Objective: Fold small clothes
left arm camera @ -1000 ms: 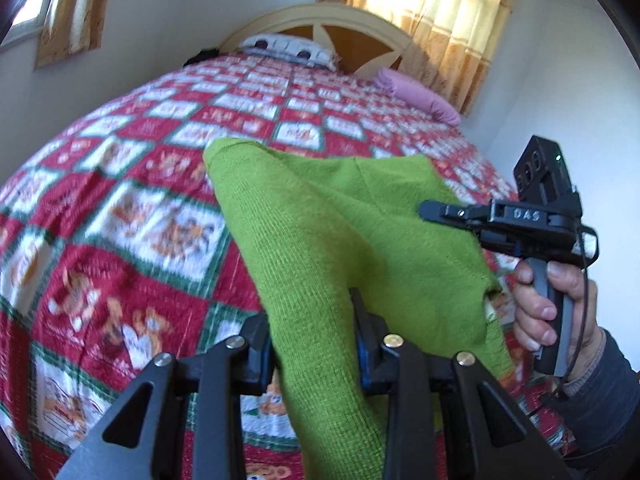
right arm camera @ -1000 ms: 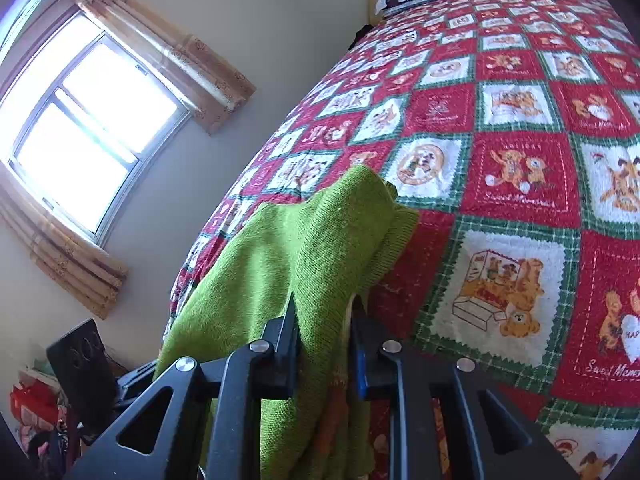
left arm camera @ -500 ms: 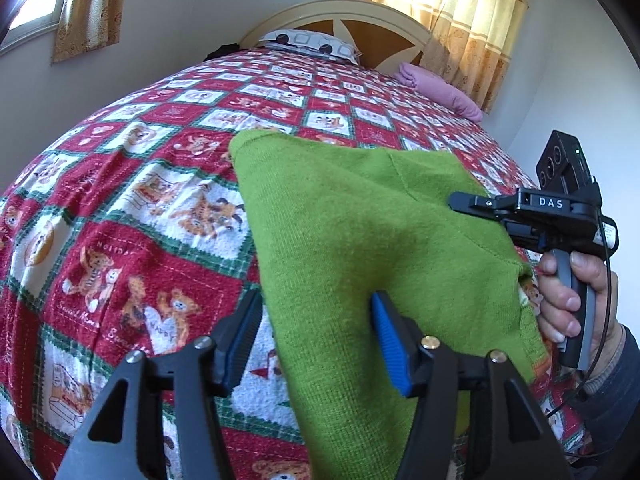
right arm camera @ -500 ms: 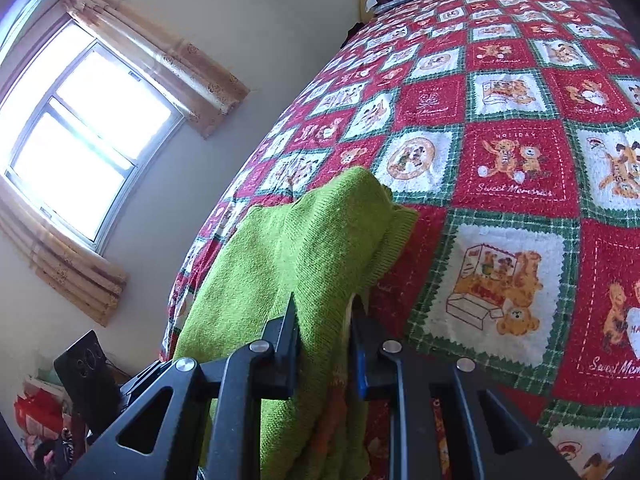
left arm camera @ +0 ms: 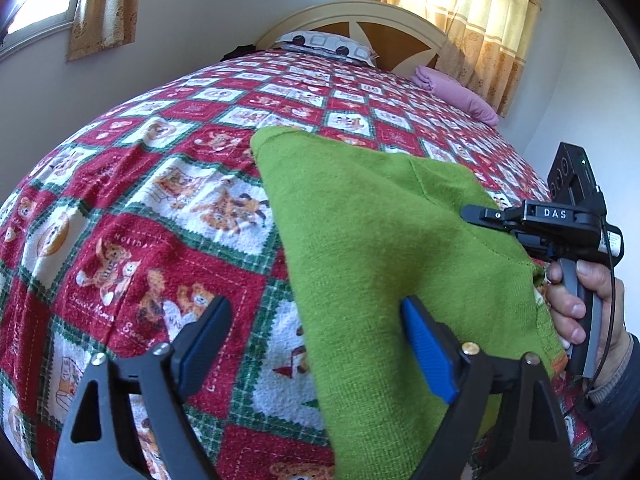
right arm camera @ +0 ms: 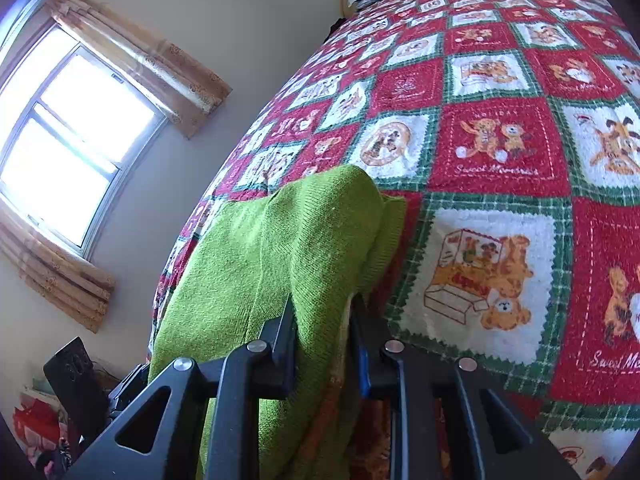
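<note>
Left gripper [left arm camera: 316, 344] has just spread open, green sweater [left arm camera: 384, 248] edge loose between pads. Right gripper [right arm camera: 324, 336] pinches sweater's opposite edge, nearer.

The right gripper [left arm camera: 560, 216] bears white letters "DAS" on its black body, seen from the left wrist. On the quilt [right arm camera: 500, 80], red squares carry stitched script: "HOLIDAY" above two bears and "Sweet Memories" beneath them; the same script shows partly on squares near the quilt's left edge.
</note>
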The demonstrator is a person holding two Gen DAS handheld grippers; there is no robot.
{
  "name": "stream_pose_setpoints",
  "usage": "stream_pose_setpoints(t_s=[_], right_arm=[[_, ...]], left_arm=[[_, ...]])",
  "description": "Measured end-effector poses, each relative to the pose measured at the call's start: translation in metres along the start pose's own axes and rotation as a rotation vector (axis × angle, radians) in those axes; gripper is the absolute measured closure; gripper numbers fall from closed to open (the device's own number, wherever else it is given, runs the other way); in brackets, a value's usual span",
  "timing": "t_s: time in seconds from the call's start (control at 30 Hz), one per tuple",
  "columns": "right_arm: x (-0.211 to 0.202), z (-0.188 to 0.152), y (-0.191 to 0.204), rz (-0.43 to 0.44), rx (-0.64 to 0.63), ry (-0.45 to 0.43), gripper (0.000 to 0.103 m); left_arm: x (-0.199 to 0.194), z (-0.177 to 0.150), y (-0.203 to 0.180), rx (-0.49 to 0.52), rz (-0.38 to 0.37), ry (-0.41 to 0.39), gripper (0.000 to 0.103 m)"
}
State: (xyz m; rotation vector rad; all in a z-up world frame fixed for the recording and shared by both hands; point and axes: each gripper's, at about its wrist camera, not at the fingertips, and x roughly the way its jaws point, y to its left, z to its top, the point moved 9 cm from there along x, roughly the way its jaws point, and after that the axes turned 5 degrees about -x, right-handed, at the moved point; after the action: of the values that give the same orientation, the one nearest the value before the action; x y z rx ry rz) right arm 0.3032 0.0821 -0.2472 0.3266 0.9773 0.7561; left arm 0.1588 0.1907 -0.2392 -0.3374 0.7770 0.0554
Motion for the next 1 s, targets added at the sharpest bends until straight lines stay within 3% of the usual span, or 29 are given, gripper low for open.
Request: stream_pose_setpoints(t_s=[0.17,0.33,0.47,0.57,0.7,1.0], right_arm=[[0.003,-0.002,-0.003,-0.035,-0.011,0.012,0.077],[0.006,-0.005,-0.008,-0.052,0.008,0.027,0.069],[-0.01,-0.005,-0.003,-0.126,-0.025,-0.001,0.066],[-0.036,-0.002,0.01,-0.202,-0.062,-0.06,0.064],[-0.075,-0.002,0.033,-0.251,-0.104,-0.14,0.046],[-0.134,-0.018,0.102,-0.274,-0.256,-0.245,0.045]], left_arm=[[0.001,-0.003,0.002,-0.008,0.007,0.002,0.007],[0.003,-0.005,0.003,-0.015,0.015,-0.004,0.003],[-0.005,-0.003,0.0,0.011,0.058,-0.024,0.003],[-0.028,0.009,-0.007,0.074,0.124,-0.105,0.003],[-0.057,0.026,-0.015,0.098,0.146,-0.198,0.003],[-0.106,0.05,-0.034,0.102,0.126,-0.33,0.0]])
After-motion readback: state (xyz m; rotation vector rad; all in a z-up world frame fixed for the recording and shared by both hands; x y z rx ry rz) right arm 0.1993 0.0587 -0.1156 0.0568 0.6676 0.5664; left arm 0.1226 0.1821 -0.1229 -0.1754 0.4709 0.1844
